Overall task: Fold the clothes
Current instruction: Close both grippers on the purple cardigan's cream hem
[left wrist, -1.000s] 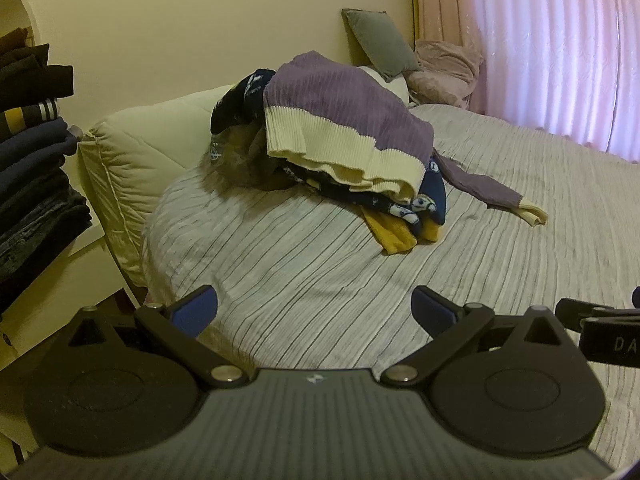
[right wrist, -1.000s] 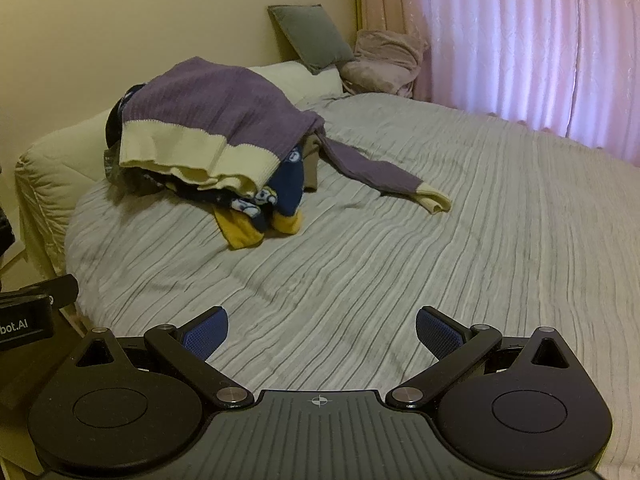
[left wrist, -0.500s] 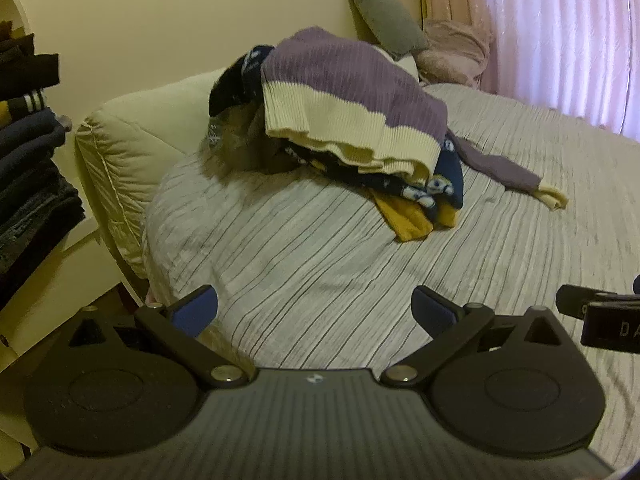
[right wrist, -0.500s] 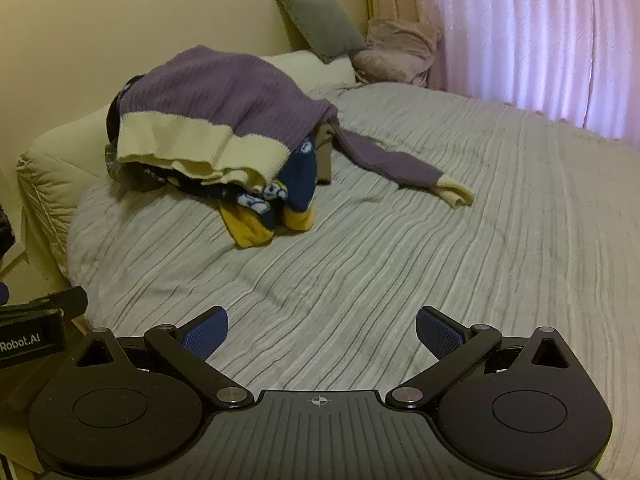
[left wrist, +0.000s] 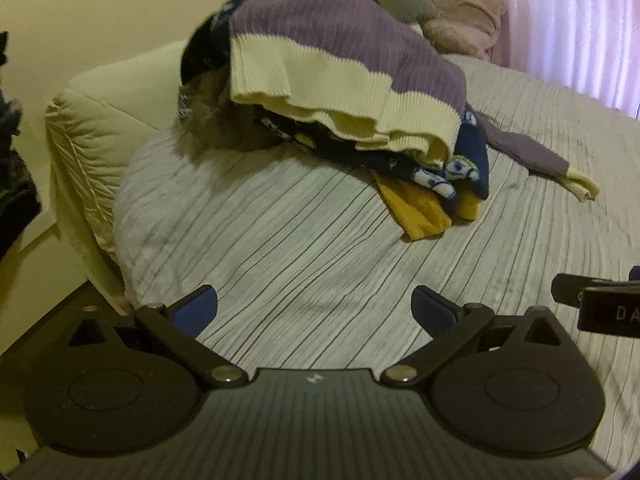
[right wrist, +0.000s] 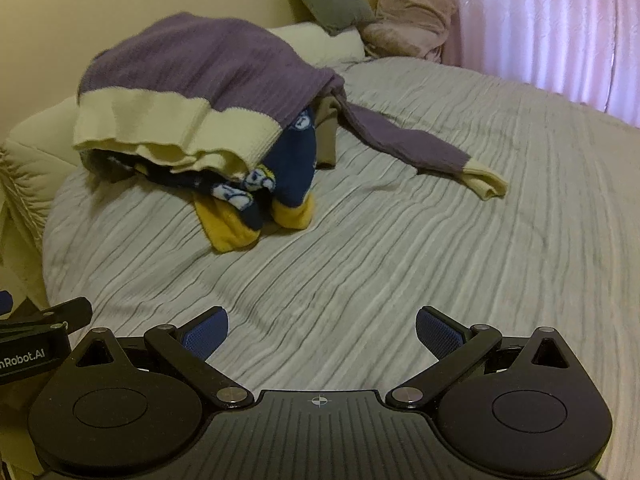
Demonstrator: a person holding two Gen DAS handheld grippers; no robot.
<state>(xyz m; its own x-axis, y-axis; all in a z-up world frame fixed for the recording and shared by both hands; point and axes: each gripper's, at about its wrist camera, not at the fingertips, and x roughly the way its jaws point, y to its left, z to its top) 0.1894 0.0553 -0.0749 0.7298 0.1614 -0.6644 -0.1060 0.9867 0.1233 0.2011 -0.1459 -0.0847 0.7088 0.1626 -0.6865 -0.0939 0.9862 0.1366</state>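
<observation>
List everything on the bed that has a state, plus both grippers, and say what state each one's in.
purple sweater: unfolded, draped over the pile, one sleeve trailing on the bedspread
navy patterned garment: crumpled under the sweater
yellow garment: crumpled, poking out at the bottom
left gripper: open, empty
right gripper: open, empty

Your left gripper (left wrist: 316, 308) and right gripper (right wrist: 322, 330) match: matte black ribbed bodies, two round discs apiece, triangular cut-outs, silver pivot screws, a small white crosshair mark at centre. Fingers (right wrist: 438, 334) carry blue textured pads. White lettering reading "nRobot.AI" marks one side housing.
</observation>
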